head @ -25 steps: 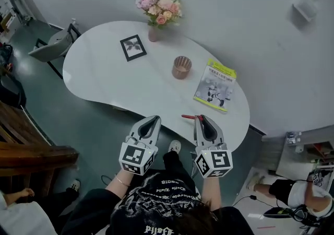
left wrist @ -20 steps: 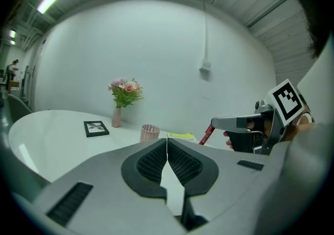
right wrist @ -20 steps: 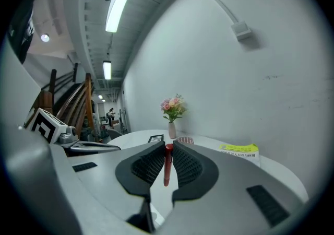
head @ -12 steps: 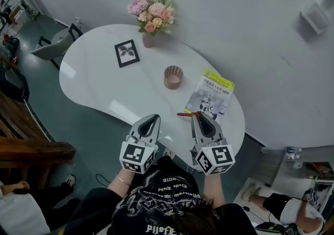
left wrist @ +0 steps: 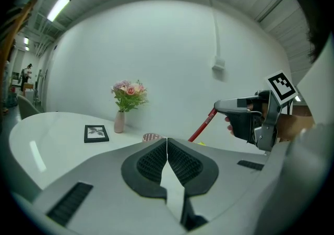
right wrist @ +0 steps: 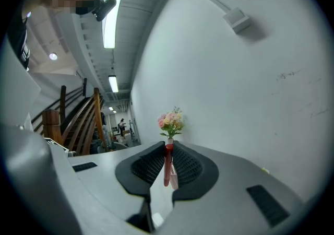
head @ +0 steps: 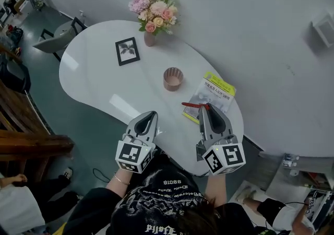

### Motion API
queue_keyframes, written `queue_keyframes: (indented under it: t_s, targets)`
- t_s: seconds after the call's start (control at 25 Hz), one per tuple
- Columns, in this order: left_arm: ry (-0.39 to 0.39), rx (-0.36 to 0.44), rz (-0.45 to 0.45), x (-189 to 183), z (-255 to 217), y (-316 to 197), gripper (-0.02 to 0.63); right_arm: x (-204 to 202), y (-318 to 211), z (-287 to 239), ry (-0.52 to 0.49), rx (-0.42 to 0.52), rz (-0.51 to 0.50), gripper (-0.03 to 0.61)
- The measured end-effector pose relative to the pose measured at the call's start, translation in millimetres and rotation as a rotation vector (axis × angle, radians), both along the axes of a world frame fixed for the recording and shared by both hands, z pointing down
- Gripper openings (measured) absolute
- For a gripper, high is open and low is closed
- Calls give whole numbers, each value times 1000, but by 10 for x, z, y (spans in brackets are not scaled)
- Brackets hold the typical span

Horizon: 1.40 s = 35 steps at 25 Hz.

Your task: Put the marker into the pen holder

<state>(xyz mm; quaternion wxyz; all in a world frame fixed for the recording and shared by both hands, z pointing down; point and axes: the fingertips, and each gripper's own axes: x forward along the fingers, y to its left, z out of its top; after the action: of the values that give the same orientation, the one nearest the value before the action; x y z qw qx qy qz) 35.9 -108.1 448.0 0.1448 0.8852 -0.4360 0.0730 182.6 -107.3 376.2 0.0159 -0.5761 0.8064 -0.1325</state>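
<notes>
Fingers (right wrist: 147,166) of the right gripper (right wrist: 168,148) are pinching the red marker (right wrist: 168,163); the dark ribbed pads press on it from both sides. In the head view the marker (head: 194,105) sticks out sideways to the left from the tip of this gripper (head: 205,107). It hangs in the air above the near part of the white table (head: 94,72), beside the yellow booklet (head: 216,90). The grip seems to be near one end, so most of the barrel is free. The left gripper (left wrist: 167,142) has its fingers (left wrist: 151,163) pressed together with nothing between them, and it hovers at the near table edge.

The pen holder (head: 173,78), a round copper-coloured cup, stands apart from the marker, further in on the table.

I judge the marker to be light, stiff and smooth, probably plastic. Such a barrel can turn or slide between the pads when it is held so near the end. A firm hold is enough; it is not fragile. To go in, the free end should point down into the cup mouth. The cup looks light too and could tip if the marker pushes on its rim.
</notes>
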Motion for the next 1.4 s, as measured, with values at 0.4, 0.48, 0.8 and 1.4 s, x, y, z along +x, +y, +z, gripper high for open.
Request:
queue_keyframes:
  t_s: [0.4,0.48,0.8,1.4]
  targets:
    - [-1,3,47,-57,-25,-340,25,9,-327,-292,-63,41,51,69]
    - [1,3,55,-63,-28,-396,25,11,-403,-331,-28,51,63,69]
    - [17,4,81,-97,-77,-522,25,-84,-713,-440,41,75,65,69]
    - [17,-21,83,-128,23,-680,25,-255,-1284,111,100,-48,29,69]
